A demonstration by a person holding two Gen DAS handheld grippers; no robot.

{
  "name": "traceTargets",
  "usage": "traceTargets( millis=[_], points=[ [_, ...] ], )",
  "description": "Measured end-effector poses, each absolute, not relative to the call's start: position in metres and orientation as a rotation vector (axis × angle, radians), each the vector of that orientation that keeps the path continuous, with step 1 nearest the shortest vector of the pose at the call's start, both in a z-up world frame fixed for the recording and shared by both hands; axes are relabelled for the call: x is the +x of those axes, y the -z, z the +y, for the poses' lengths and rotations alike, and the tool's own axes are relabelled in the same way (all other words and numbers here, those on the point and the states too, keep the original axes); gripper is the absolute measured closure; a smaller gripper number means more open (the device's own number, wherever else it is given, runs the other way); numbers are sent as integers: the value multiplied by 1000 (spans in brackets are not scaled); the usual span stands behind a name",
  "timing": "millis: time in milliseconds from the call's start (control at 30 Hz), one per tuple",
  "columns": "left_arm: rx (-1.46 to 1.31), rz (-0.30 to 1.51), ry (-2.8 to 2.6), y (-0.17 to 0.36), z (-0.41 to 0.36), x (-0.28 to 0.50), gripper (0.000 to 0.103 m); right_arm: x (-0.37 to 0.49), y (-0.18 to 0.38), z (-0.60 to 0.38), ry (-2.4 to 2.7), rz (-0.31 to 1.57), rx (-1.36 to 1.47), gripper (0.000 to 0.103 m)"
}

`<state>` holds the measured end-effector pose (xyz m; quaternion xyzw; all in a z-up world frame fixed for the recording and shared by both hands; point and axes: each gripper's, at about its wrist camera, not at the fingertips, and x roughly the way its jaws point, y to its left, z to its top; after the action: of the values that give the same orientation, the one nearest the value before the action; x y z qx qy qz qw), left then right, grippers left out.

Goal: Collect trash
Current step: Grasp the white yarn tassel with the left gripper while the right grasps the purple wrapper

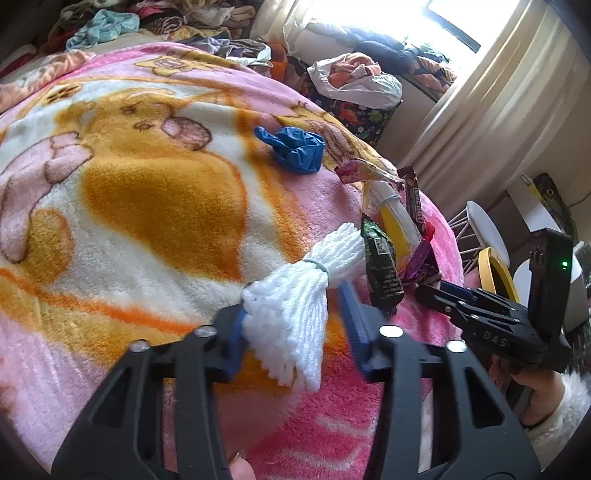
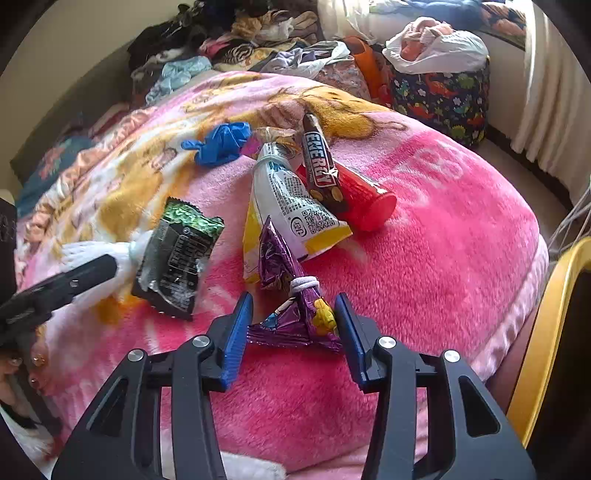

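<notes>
On the pink and orange blanket (image 1: 147, 192) lies a white yarn tassel (image 1: 295, 325). My left gripper (image 1: 295, 317) straddles it: the left pad touches the yarn, and a gap shows at the right pad. A purple wrapper (image 2: 295, 317) tied with a white band lies between the fingers of my right gripper (image 2: 293, 325). Its lower corners reach both pads, and it looks flat and unsqueezed. Close by lie a green-black wrapper (image 2: 177, 258), a white-yellow pouch (image 2: 291, 206), a brown energy bar wrapper (image 2: 319, 166), a red tube (image 2: 362, 199) and a crumpled blue glove (image 2: 221, 142).
A yellow-rimmed container (image 2: 546, 332) stands off the bed's right edge. Behind the bed are a dinosaur-print basket (image 2: 443, 99) holding a white bag of clothes (image 2: 443, 48), and heaps of clothing (image 2: 240, 33). A white curtain (image 1: 498, 110) hangs at the right.
</notes>
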<state>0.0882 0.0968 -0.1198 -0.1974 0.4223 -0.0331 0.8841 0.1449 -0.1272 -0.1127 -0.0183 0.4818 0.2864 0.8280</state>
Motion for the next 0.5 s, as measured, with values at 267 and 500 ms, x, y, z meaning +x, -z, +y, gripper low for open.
traceTargets(
  millis=[267,500],
  points=[
    [-377,800,13,98,102,91,87,129,106,-138,-627,1003,19,61],
    [-316,708,-47,66,109,88,87,118,98,-143,-635,974,44,61]
  ],
)
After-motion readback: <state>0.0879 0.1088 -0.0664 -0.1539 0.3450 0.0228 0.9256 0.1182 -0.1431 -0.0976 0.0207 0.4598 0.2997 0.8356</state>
